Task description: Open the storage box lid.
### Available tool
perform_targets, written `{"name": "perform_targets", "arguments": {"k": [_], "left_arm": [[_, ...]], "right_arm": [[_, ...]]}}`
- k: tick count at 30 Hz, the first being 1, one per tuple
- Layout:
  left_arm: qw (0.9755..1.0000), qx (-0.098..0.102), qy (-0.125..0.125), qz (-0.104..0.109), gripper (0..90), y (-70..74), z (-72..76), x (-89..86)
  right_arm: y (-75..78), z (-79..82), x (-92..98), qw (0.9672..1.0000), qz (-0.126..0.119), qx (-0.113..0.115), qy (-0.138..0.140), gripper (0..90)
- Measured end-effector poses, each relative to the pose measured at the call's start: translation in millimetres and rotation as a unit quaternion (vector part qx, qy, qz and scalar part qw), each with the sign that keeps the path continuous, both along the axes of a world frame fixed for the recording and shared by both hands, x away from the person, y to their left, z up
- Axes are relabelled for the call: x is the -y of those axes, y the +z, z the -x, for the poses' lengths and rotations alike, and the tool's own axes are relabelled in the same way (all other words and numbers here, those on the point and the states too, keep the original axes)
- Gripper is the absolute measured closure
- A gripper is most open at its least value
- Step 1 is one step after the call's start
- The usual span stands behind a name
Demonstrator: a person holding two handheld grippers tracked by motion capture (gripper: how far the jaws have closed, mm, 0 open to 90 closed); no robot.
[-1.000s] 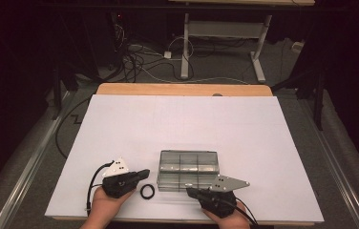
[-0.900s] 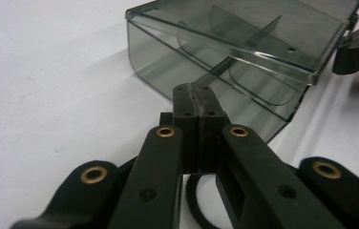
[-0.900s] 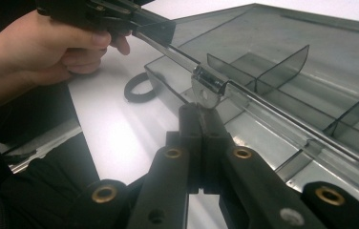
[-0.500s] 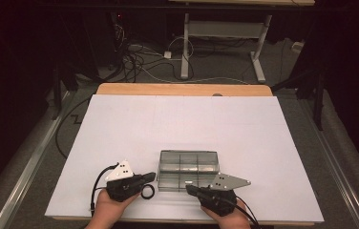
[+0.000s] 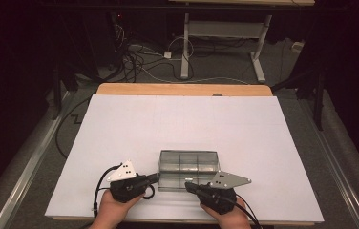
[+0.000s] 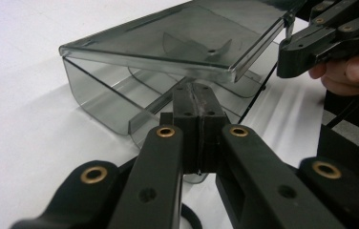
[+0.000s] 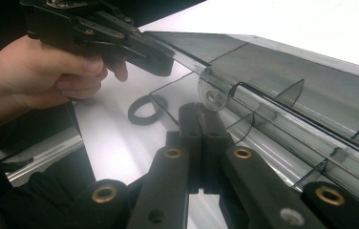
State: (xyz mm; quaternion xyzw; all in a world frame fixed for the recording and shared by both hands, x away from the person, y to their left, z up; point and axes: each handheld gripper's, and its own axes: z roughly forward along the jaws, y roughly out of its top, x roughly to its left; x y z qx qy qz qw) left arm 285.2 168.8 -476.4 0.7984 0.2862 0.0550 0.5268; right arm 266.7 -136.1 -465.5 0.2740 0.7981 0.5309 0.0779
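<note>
In the high view a smoky clear compartment box (image 5: 187, 167) sits at lower centre of the frame on the white table (image 5: 182, 124), its long axis running left to right across the picture, lid slightly raised. The left gripper (image 5: 156, 178), jaws pressed together, touches the box's lower left corner; the right gripper (image 5: 187, 185), jaws together too, meets its near edge. A black ring (image 7: 145, 109) lies just beside the box

Left gripper (image 5: 154, 179) now shifted right against the clear box's (image 5: 188, 162) near-left corner, black ring (image 7: 144, 109) now covered beneath it in the high view
</note>
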Motion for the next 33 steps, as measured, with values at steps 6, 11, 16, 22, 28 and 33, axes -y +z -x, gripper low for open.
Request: {"name": "perform_targets", "arguments": {"k": [6, 11, 16, 22, 28, 33], "left_arm": [[1.0, 0.0, -0.003, 0.0, 87.8, -0.7, -1.7, 4.2], [1.0, 0.0, -0.003, 0.003, 87.8, -1.2, -4.0, 5.5], [1.0, 0.001, -0.003, 0.005, 87.8, -1.4, -5.1, 6.4], [1.0, 0.003, -0.002, 0.008, 87.8, -0.3, -6.9, 7.1], [0.9999, 0.007, -0.002, 0.01, 87.8, 1.4, -11.2, 7.9], [0.9999, 0.01, 0.001, 0.012, 87.8, 2.4, -15.9, 8.1]], "right_arm": [[-0.1, 0.3, 0.1, 1.0, 0.001, 0.0, 0.0, 90.0], [-0.9, 0.2, -0.5, 1.0, 0.003, 0.0, 0.001, 90.0], [-1.7, 0.7, -0.8, 1.0, 0.004, 0.0, 0.002, 90.0], [-2.2, 1.3, 1.9, 1.0, 0.008, 0.002, 0.0, 90.0], [-1.5, 3.0, 12.1, 0.9999, 0.01, 0.008, -0.01, 90.0], [0.2, 4.1, 24.4, 0.9995, 0.01, 0.013, -0.028, 90.0]]}}
